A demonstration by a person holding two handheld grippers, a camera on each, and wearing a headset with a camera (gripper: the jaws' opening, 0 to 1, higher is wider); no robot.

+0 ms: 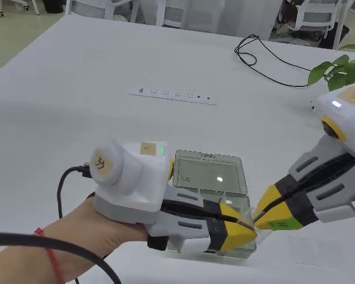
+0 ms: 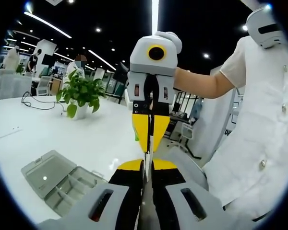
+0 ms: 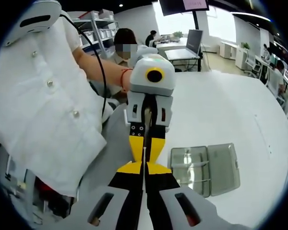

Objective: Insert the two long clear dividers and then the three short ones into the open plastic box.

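Note:
The open clear plastic box point(image 1: 208, 176) lies on the white table, lid flat toward the far side, its base partly under my left gripper point(image 1: 239, 229). Clear dividers stand in the base point(image 3: 189, 165). My left gripper comes in from the left and my right gripper point(image 1: 261, 216) from the right, yellow tips almost touching over the box's right front corner. A thin clear divider point(image 2: 147, 155), seen edge-on, runs between them with both grippers shut on it. In the left gripper view the box point(image 2: 57, 179) sits low on the left.
A white power strip point(image 1: 173, 94) lies mid-table, with a black cable point(image 1: 266, 56) looping at the far right. A potted plant point(image 1: 342, 68) stands at the right edge. Chairs line the table's far side. A person in a white shirt point(image 3: 43, 96) holds the grippers.

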